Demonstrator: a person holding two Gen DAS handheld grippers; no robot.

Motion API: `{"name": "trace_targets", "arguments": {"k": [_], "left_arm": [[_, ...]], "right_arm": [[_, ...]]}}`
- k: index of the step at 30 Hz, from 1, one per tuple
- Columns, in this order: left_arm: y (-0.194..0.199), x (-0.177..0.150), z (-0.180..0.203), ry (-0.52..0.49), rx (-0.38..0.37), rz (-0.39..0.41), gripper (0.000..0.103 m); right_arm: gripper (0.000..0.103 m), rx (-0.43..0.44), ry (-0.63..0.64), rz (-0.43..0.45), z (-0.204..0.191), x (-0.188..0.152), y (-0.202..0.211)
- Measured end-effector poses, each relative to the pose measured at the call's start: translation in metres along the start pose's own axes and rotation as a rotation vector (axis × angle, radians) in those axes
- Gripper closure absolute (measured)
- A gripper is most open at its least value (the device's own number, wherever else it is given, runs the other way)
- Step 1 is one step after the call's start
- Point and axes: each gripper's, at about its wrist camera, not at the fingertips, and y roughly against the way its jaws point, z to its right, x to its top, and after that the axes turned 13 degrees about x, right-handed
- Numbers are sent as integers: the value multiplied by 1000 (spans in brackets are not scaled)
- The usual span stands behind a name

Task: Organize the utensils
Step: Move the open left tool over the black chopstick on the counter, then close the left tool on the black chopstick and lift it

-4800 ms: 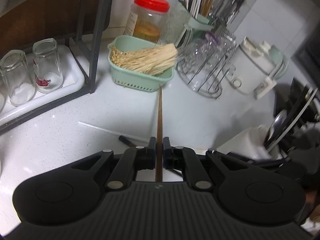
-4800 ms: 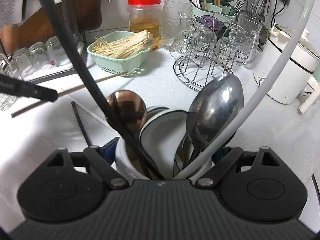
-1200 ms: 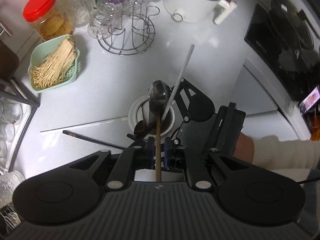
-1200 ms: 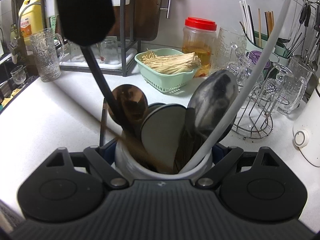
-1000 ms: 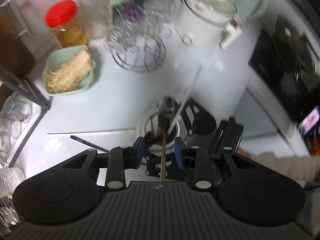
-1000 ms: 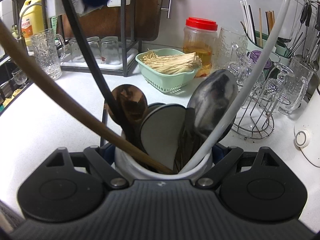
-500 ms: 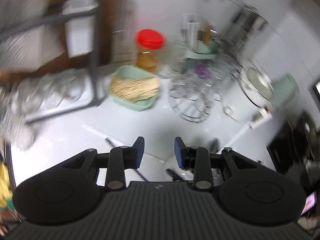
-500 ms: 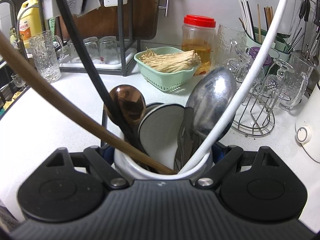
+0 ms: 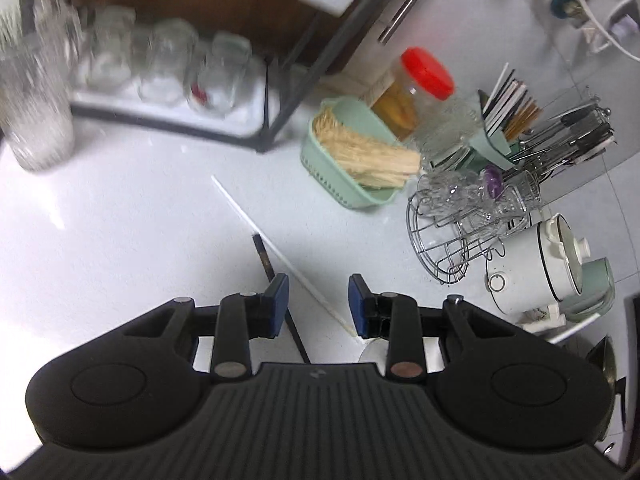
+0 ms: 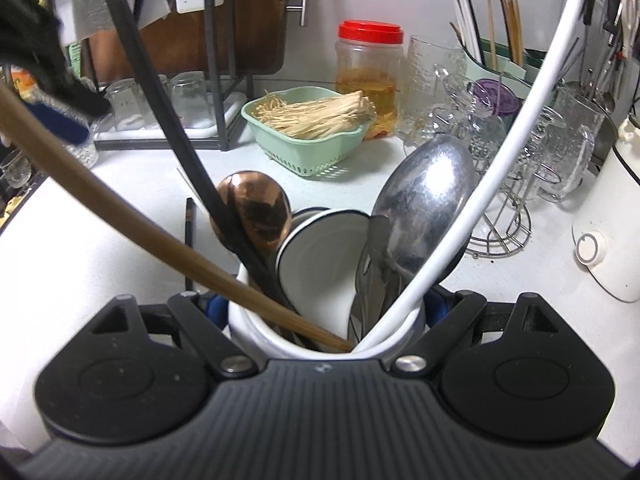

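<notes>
Blurred glasses [image 9: 168,64] on the rack; white chopstick [image 10: 532,92] top cut off.

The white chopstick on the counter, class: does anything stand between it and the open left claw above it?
Nothing visible does. The white chopstick lies bare on the counter, running under the gap of the open left claw. A black chopstick lies close beside it, passing by the claw's left finger, so a grasp could catch both.
</notes>
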Motion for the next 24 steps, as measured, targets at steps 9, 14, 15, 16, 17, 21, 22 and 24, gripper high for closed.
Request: {"name": "trace_targets", "arguments": {"k": [9,14,15,16,17,21,22,24], "left_arm": [[-82,-17,2,-1,71,-57,66],[-97,-16,22,-59,148,-31,66],[-99,-15,26,-69,162,-29,67],[-102,-14,30,-76,177,-28,70],[-104,-13,33,-85,193,-24,71],[-114,-9,41,-101,243,-34,78],[-116,-9,40,-98,254,-38,82],[-121,-8,40,-96,274,-51,90]], "right_arm": [[12,4,10,11,7,-8,10],[12,16,16,7,8,-8,11],[12,19,18,6,8,-8,12],[12,20,20,6,8,-8,12],[12,22,22,7,9,-8,11],[12,26,25,12,9,-9,11],[12,28,25,13,9,-9,11],[12,33,22,14,10,-9,11]]}}
